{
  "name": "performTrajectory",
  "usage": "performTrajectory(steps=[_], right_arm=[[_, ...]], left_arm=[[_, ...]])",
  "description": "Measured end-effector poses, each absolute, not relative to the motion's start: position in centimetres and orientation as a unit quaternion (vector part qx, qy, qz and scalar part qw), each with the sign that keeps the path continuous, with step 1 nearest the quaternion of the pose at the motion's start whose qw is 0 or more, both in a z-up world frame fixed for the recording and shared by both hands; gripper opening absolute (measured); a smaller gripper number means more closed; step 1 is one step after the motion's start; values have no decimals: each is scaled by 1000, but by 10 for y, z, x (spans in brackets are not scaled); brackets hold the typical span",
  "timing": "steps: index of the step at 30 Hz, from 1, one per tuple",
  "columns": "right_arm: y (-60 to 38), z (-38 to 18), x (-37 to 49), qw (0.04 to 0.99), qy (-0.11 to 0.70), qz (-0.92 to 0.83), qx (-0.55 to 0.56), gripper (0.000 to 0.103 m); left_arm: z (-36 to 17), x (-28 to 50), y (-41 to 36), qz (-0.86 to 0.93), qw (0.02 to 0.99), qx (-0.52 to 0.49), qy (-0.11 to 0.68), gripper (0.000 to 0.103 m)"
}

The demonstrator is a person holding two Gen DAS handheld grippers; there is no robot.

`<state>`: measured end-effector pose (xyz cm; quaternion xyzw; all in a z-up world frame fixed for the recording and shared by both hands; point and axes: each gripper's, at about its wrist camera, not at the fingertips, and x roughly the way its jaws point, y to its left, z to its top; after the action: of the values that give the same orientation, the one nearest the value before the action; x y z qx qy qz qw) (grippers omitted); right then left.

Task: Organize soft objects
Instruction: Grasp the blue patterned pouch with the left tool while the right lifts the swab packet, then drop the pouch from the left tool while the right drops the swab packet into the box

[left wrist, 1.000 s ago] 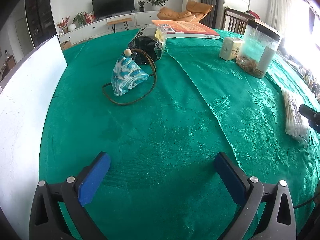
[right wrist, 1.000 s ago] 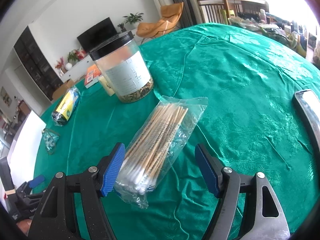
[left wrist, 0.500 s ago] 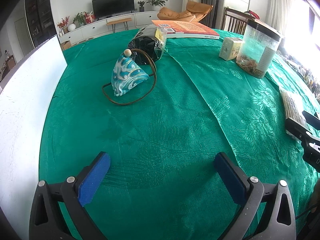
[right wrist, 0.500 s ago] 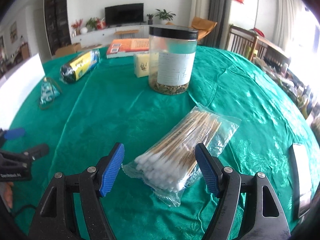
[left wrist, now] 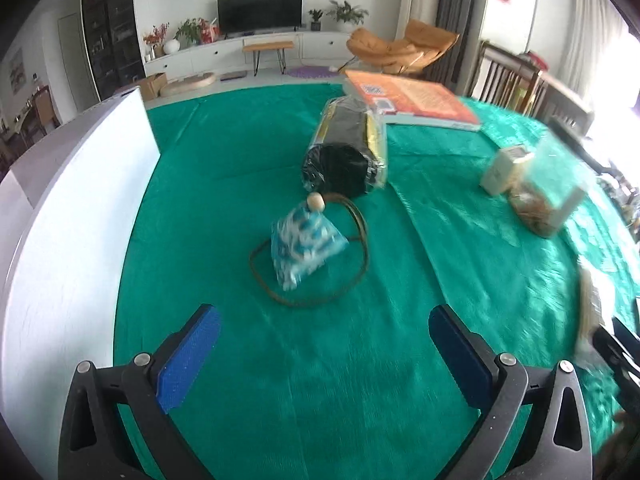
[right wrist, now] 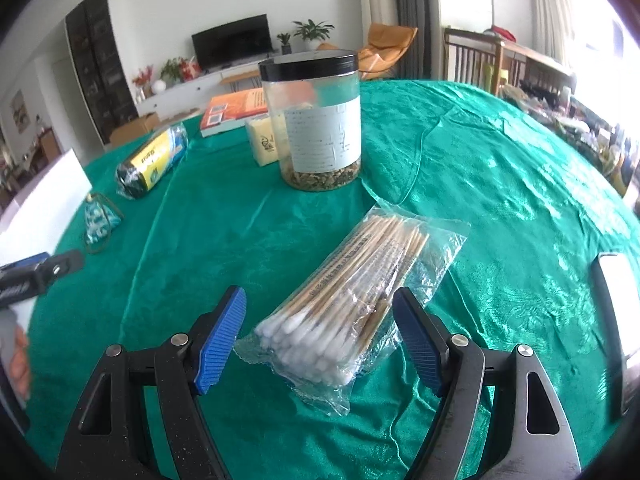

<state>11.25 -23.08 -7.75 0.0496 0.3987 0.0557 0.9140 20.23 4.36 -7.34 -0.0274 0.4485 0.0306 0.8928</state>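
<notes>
Working over round table in green patterned cloth (right wrist: 500, 184). Straddling clear plastic bag of wooden cotton swabs (right wrist: 352, 300) with right gripper (right wrist: 320, 340), fingers spread, nothing gripped, likely lining up a pinch. Pointing left gripper (left wrist: 324, 352), also spread and empty, at blue-white patterned fabric pouch (left wrist: 304, 248), well short.

My left gripper (left wrist: 324, 354), right gripper (right wrist: 320, 338): black frames, silver screws, ribbed blue pads (right wrist: 220, 342); jaws spread.
</notes>
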Motion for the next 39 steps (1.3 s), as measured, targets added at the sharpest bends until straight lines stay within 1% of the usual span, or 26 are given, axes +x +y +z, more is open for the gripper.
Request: performTrajectory(steps=[2,6,9,10,12,13,14,15,16,17,18,20,23,26,28,33,37,39], right_arm=[[-242,-77,114,908,402,67,92,79],[-268,-80,118,884,427,66,178,79],[-275,-80,123,866,450,57,213,80],[-272,-80,127,861,459,54,211,80],[-256,-81,138,855,488,49,169,80],[-245,-83,144,853,503,45,135,80],[-235,-83,148,856,507,41,95,75],[-231,-83,149,860,503,37,77,69],[-232,-83,148,860,503,33,79,52],[-235,-81,145,862,499,31,87,44],[-238,-79,140,863,495,32,96,40],[-247,-70,127,868,481,38,118,38],[-253,-53,103,875,458,61,143,38],[-240,-30,86,879,441,96,156,38],[-223,-9,75,881,426,129,158,38],[-135,50,60,875,389,252,142,38],[-36,89,46,840,374,375,120,38],[16,97,34,819,373,425,93,38]], left_arm=[[-80,224,42,57,885,1,462,103],[-93,253,43,74,877,19,475,103],[-103,266,49,63,873,-4,483,103],[-103,267,51,51,875,-18,482,99],[-99,263,52,40,885,-27,463,63],[-95,260,53,33,889,-29,456,47],[-93,259,52,24,889,-39,456,47],[-89,253,54,14,892,-52,448,47],[-81,243,55,9,898,-60,435,47],[-76,235,56,5,901,-68,428,47],[-70,226,58,-4,903,-83,422,47],[-55,201,62,-32,904,-124,408,47],[-30,162,65,-67,905,-147,394,47],[-2,130,82,-84,908,-157,379,47],[23,104,108,-74,918,-148,361,47],[58,48,186,1,932,-116,345,47],[56,7,264,102,920,-98,365,48],[46,-11,298,159,905,-96,382,52]])
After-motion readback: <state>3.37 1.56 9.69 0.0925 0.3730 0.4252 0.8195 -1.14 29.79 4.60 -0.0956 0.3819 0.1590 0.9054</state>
